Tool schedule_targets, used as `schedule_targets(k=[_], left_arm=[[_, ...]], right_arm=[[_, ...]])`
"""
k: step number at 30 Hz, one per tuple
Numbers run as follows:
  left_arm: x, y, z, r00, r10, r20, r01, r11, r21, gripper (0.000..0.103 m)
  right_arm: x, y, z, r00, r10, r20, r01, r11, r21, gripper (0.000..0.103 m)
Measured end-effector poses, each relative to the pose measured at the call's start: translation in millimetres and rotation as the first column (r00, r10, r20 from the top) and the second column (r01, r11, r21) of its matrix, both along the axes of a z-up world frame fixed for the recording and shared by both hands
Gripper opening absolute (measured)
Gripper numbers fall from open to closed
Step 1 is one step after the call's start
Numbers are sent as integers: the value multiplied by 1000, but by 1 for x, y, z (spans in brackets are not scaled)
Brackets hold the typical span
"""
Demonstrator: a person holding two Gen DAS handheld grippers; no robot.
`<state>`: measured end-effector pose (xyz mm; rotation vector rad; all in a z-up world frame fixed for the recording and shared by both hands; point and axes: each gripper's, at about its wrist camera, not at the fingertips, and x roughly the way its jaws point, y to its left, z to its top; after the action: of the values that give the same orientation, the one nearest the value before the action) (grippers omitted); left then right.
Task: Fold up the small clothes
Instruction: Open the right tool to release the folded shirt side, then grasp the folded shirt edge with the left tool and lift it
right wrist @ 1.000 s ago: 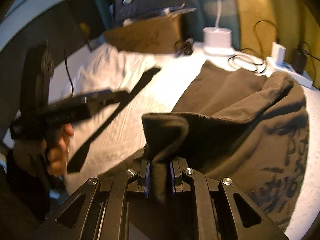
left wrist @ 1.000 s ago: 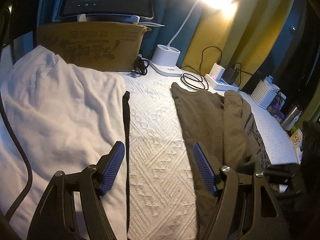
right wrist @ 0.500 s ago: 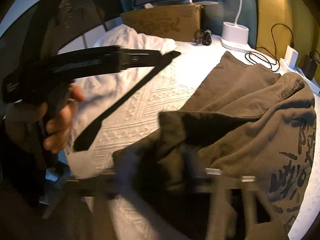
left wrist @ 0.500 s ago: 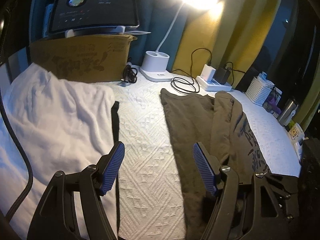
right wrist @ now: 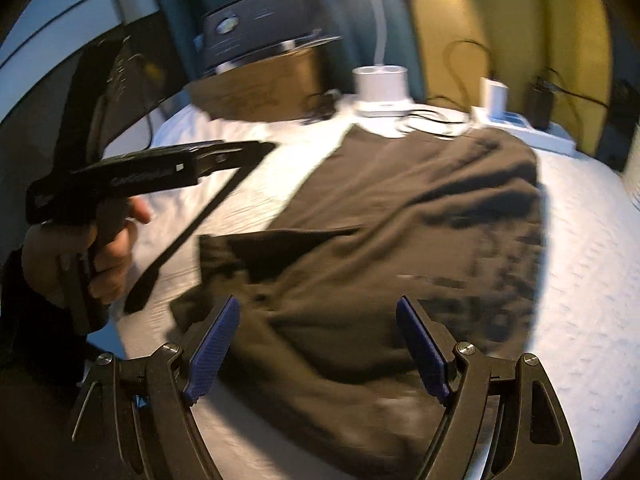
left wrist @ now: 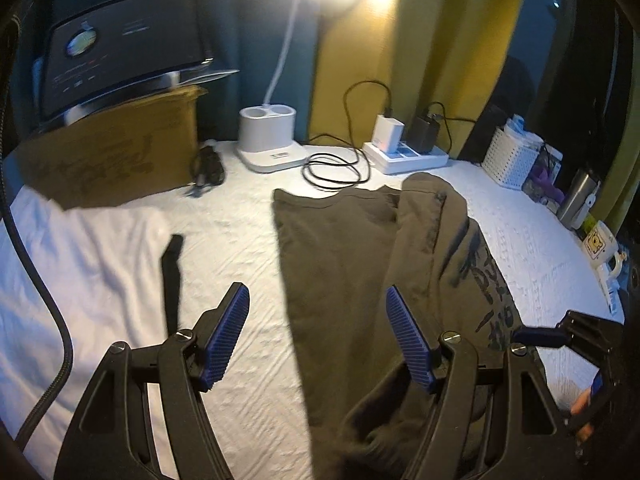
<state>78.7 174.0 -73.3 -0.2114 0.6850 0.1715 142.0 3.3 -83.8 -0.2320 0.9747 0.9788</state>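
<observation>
Left tool (left wrist: 318, 336) spread wide, nothing between its blue pads (left wrist: 226, 336), hovering over the white textured surface (left wrist: 248, 240) at the left edge of the olive-brown garment (left wrist: 340, 248). Right tool (right wrist: 318, 350) also spread, pads clear of the cloth and gripping nothing; garment (right wrist: 400, 216) lies loose below and ahead of it. Garment sits mid-surface, partly folded: right side doubled over onto itself lengthwise, dark printed lettering (left wrist: 486, 280) showing on the folded-over panel, near end bunched and wrinkled under the tools. Right wrist view is motion-blurred, so fold edges there are hard to read. In that view the person's left hand (right wrist: 80, 256) grips the handle of the left tool (right wrist: 224, 160), held above the surface to the left of the garment, casting a long dark shadow on the cloth cover. White garment (left wrist: 80, 272) lies flat at far left, apart from the brown one. Along the back: cardboard box (left wrist: 112, 160) with a dark device (left wrist: 120, 68) on top, white lamp base (left wrist: 268, 140) with bright lamp head above, coiled black cable (left wrist: 336, 168), white power strip (left wrist: 408, 154) with chargers plugged in, white perforated basket (left wrist: 508, 156), metal tumbler (left wrist: 578, 200), and a mug (left wrist: 600, 248) at the right edge.
</observation>
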Motion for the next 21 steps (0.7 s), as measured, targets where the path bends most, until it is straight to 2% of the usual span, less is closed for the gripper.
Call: schedule_targets(k=[16,21], left_arm=[[73,-58,2,989,-102,-110,111,991,76,71],[95,-74,1,978,-144,-150,165,977,136,71]], right_arm=[[87,-76,-24,975,-223,6,223,975,-26,82],[113,-94,-24,955,-296,2,296,955,-12,82]])
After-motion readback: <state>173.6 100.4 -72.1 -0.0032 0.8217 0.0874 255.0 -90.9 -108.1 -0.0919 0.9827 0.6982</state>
